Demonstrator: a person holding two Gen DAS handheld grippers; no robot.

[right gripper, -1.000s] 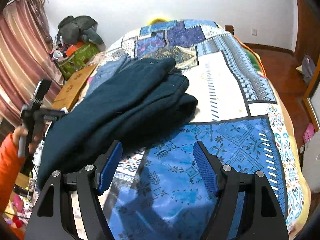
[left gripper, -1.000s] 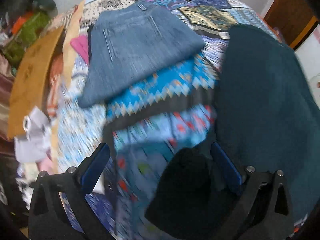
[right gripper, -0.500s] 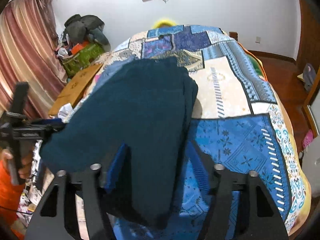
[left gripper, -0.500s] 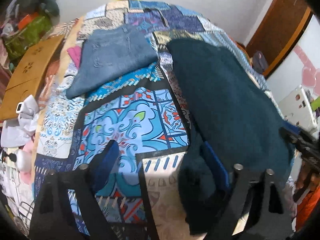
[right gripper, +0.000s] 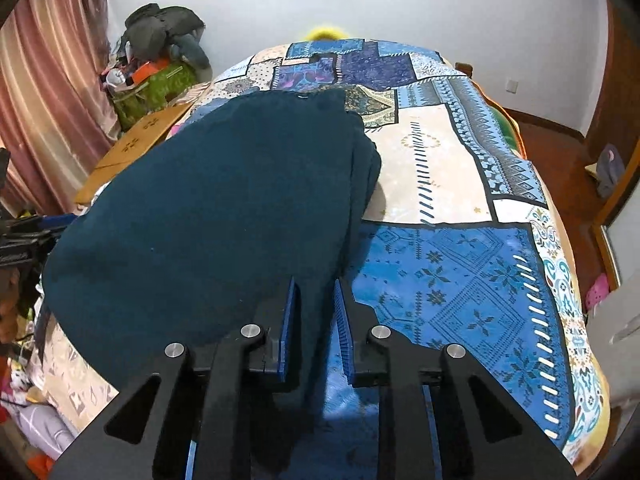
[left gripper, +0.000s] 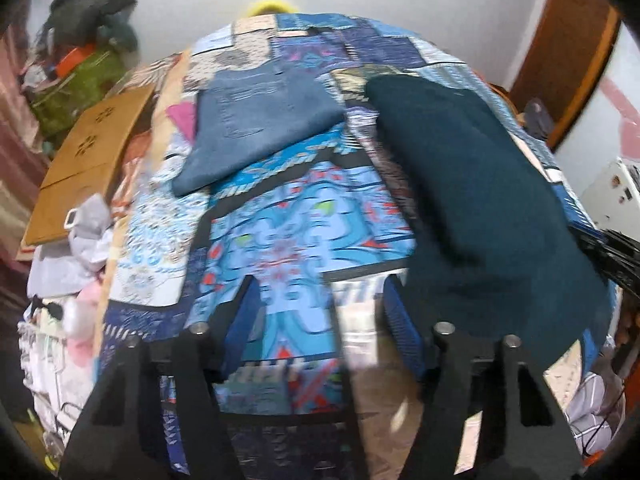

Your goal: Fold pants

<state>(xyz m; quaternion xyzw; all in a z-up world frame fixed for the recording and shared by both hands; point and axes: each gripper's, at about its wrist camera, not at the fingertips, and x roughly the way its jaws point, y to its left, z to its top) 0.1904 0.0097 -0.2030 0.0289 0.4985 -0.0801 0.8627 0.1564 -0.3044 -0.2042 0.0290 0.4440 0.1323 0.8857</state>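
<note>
On the patchwork bedspread (right gripper: 460, 280) the dark teal pants (right gripper: 224, 216) lie stretched lengthwise, long axis running from the near edge toward the headboard. Right gripper (right gripper: 316, 320) is nearly closed, its 2 fingers pinching the near right corner of the fabric. Left gripper (left gripper: 320, 320) is wide open with nothing in it, and the pants sit just to its right. I'd guess the left one has to reach right for the other corner.

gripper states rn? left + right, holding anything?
Left hand-held gripper: open, holding nothing; the dark teal pants lie beside its right finger.
Right hand-held gripper: closed on the near edge of the dark teal pants.
</note>
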